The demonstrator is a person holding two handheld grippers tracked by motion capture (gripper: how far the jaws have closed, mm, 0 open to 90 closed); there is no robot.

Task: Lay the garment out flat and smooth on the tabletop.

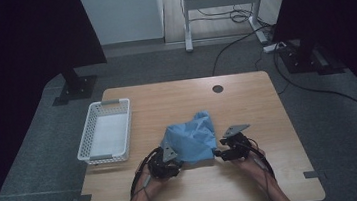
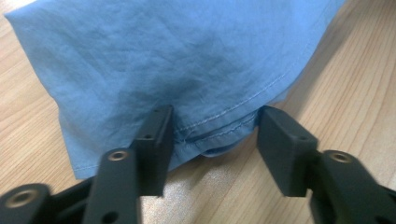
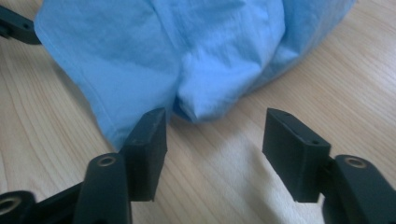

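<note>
Grasping step: left tongs (image 2: 212, 135) and right tongs (image 3: 215, 140) both stand open at the blue cloth's (image 1: 190, 139) lower edge; next, pinch its hem

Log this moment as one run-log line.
left gripper: open, jaws around blue cloth hem | right gripper: open, at cloth edge, not gripping | white basket: left on table

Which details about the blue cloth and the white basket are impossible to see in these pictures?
- Cloth: what garment it is; crumpled in the high view, cut off by the top edge in both gripper views.
- Table under the cloth: hidden by the cloth in every view.
- Basket: its contents, if any; too small and pale in the high view.
- Cloth's near hem: its full run, hidden behind the left hand-held gripper.
</note>
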